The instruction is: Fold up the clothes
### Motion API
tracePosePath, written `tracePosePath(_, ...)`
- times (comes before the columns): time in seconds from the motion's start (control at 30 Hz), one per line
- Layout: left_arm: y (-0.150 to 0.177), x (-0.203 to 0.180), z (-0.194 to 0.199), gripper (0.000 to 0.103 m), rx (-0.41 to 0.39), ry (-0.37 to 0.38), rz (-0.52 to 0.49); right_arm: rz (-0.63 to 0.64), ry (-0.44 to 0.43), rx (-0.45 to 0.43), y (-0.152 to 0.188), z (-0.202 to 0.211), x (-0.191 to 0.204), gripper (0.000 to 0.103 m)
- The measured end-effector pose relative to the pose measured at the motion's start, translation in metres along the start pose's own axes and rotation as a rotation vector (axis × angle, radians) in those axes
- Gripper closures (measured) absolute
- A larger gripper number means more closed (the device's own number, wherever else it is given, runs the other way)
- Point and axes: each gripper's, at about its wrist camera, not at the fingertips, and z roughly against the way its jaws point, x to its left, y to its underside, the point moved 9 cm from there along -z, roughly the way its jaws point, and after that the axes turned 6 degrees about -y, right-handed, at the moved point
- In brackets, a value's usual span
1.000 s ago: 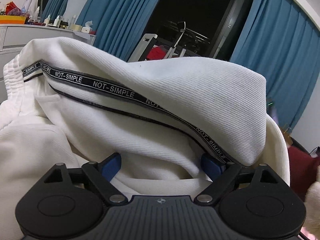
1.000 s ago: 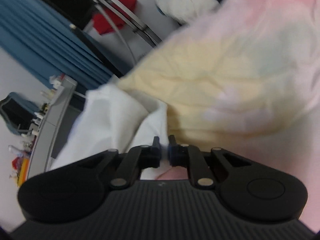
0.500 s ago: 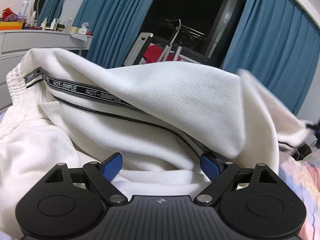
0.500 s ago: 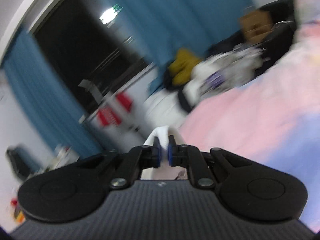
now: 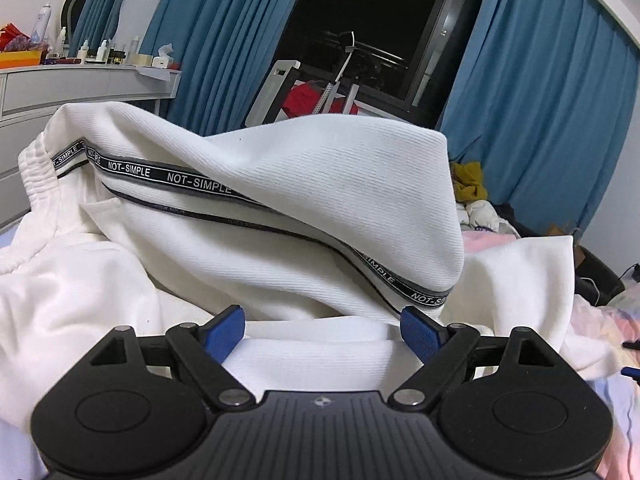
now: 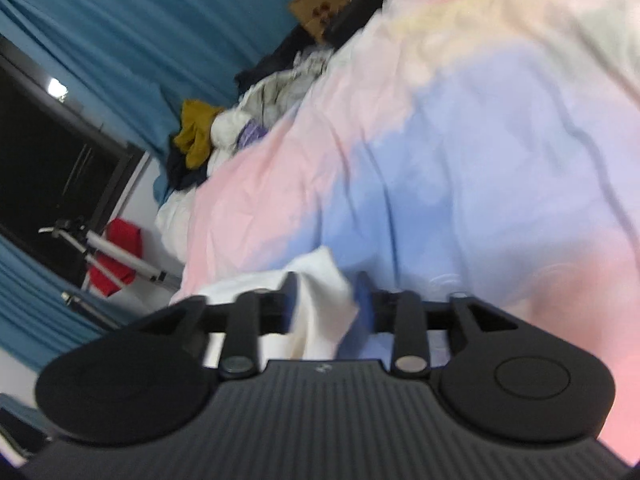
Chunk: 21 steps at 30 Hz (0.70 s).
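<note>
The white ribbed garment [image 5: 304,184] lies heaped on the pastel bed [image 6: 460,152]; it looks soft, limp and light, best taken by hems or its banded edge. The left hand-held gripper [image 5: 322,330] gapes wide around a fold, while the right hand-held gripper [image 6: 326,300] has just been opening, a white corner loose between its jaws.

my left gripper [image 5: 322,330]: black body, bright blue pads
my right gripper [image 6: 326,300]: black, ribbed housing, blue pads
garment [image 5: 280,184]: white ribbed knit, black tape with white "NOT-SIMPLE" lettering, thin black piping beside it
corner of cloth between my right pads [image 6: 320,312]: plain white
bedspread [image 6: 460,152]: soft blotches of pink, pale blue, lilac and cream
curtains [image 5: 224,28]: teal blue, pleated
clothes heap [image 6: 196,132]: mustard yellow, white, dark navy
</note>
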Motion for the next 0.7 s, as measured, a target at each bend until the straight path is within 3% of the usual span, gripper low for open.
tracePosePath(0.07, 0.007, 0.004, 0.009, 0.016, 0.004, 0.011, 0.009, 0.030, -0.025, -0.033, 0.007, 0.023, 0.010, 0.037)
tracePosePath(0.13, 0.009, 0.006, 0.012, 0.016, 0.007, 0.020, 0.016, 0.021, -0.069, -0.021, 0.019, 0.032, 0.020, 0.029)
tracePosePath(0.23, 0.009, 0.006, 0.013, 0.016, 0.015, 0.032, 0.032, -0.034, -0.168, 0.064, 0.041, 0.034, 0.034, 0.029)
tracePosePath(0.27, 0.010, 0.007, 0.013, 0.016, 0.021, 0.046, 0.044, -0.079, -0.184, 0.132, 0.055, 0.021, 0.036, 0.029)
tracePosePath(0.37, 0.012, 0.016, 0.011, 0.016, 0.035, 0.065, 0.102, -0.197, -0.197, 0.277, 0.089, -0.020, 0.034, 0.029)
tracePosePath(0.43, 0.011, 0.022, 0.010, 0.016, 0.040, 0.072, 0.141, -0.195, -0.143, 0.324, 0.105, -0.045, 0.026, 0.029)
tracePosePath(0.5, 0.009, 0.027, 0.010, 0.016, 0.039, 0.072, 0.157, -0.187, -0.112, 0.329, 0.112, -0.060, 0.021, 0.038)
tracePosePath(0.53, 0.009, 0.029, 0.010, 0.016, 0.042, 0.068, 0.165, -0.178, -0.106, 0.314, 0.112, -0.063, 0.019, 0.049)
tracePosePath(0.57, 0.007, 0.030, 0.007, 0.016, 0.041, 0.067, 0.168, -0.155, -0.103, 0.289, 0.106, -0.064, 0.019, 0.068)
tracePosePath(0.63, 0.004, 0.030, 0.006, 0.016, 0.037, 0.059, 0.162, -0.110, -0.098, 0.239, 0.095, -0.064, 0.021, 0.086)
tracePosePath(0.7, 0.005, 0.031, 0.007, 0.016, 0.035, 0.056, 0.161, -0.106, -0.129, 0.205, 0.081, -0.060, 0.027, 0.089)
